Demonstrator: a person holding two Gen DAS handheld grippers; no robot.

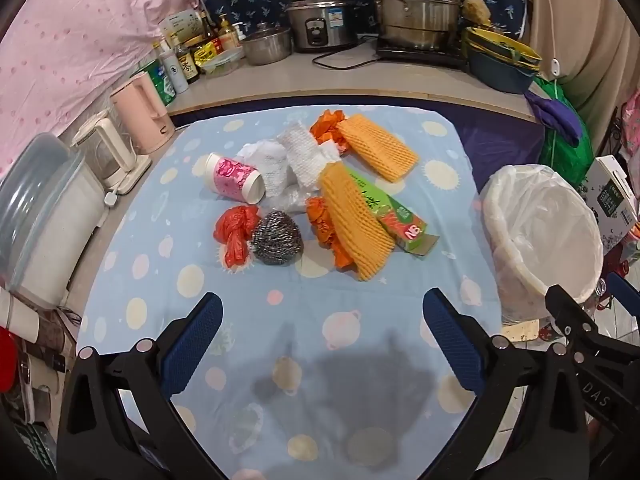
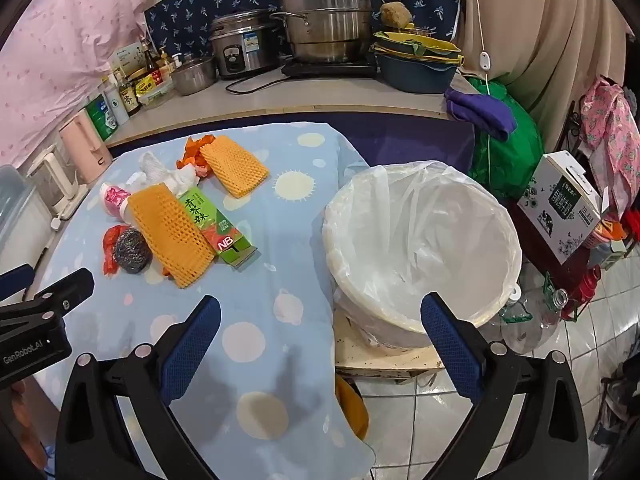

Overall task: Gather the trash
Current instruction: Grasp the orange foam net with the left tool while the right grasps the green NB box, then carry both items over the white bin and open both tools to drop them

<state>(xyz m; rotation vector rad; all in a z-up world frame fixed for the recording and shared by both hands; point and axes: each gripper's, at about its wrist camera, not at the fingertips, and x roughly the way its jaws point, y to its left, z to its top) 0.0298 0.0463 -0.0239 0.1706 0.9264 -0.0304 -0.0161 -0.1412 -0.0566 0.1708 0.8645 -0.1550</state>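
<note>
My left tongs [image 1: 322, 320] and right tongs [image 2: 320, 322]: both gaping, empty. Mid-desk [image 1: 280, 320]: green carton [image 1: 394, 216] lettered "NB", ribbed orange foam netting [image 1: 356, 224], coiled steel scourer [image 1: 277, 244].

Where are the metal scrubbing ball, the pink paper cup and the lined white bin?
metal scrubbing ball [image 1: 277, 243], left wrist view, middle of its wiry top.
pink paper cup [image 1: 235, 176], left wrist view, its pink side wall.
lined white bin [image 2: 420, 322], right wrist view, near rim.

Trash pile [image 1: 316, 192] lies on the table [image 1: 280, 320] ahead of the left gripper [image 1: 322, 340]; the bin [image 1: 544, 232] stands to its right.
</note>
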